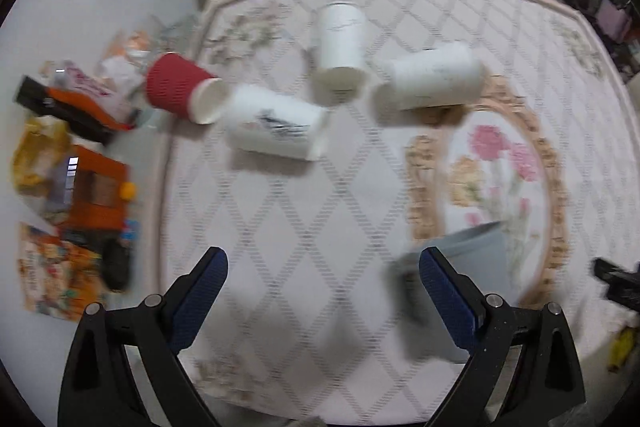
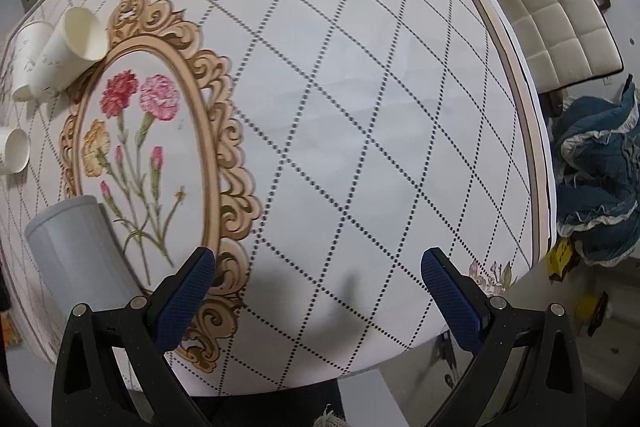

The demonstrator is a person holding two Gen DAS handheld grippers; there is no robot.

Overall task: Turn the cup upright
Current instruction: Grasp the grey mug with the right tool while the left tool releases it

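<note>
**A:** Where are the cups?

**B:** In the left wrist view, four lie on their sides across the upper middle of the frame, on the worktop (image 1: pixel 320 207) with its diamond-patterned cloth. The red ribbed cup (image 1: pixel 182 91) is at the left, its white mouth turned toward the lower right. Just beside it lies a white printed cup (image 1: pixel 276 125), mouth to the right; whether the two touch I cannot tell. Above and to the right is a second white cup (image 1: pixel 340 49), mouth toward the camera, and further right a third white cup (image 1: pixel 430 81) with its mouth to the left.

**A:** Any standing?

**B:** A grey cup (image 1: pixel 476 251) stands mouth-down at the lower right, beside the flower medallion (image 1: pixel 504 163). It is blurred here; the right wrist view shows it sharply at the lower left of that frame.

**A:** And the left gripper?

**B:** The left gripper (image 1: pixel 323 269) has its blue-padded fingers wide apart, nothing between them. The right-hand finger overlaps the grey cup in the picture; contact is unclear.

**A:** The right one?

**B:** The right gripper (image 2: pixel 319 267) is likewise spread, holding nothing, over bare cloth at the lower middle of its frame. The grey cup sits just left of its left-hand finger. White cups show at that frame's left edge.
</note>
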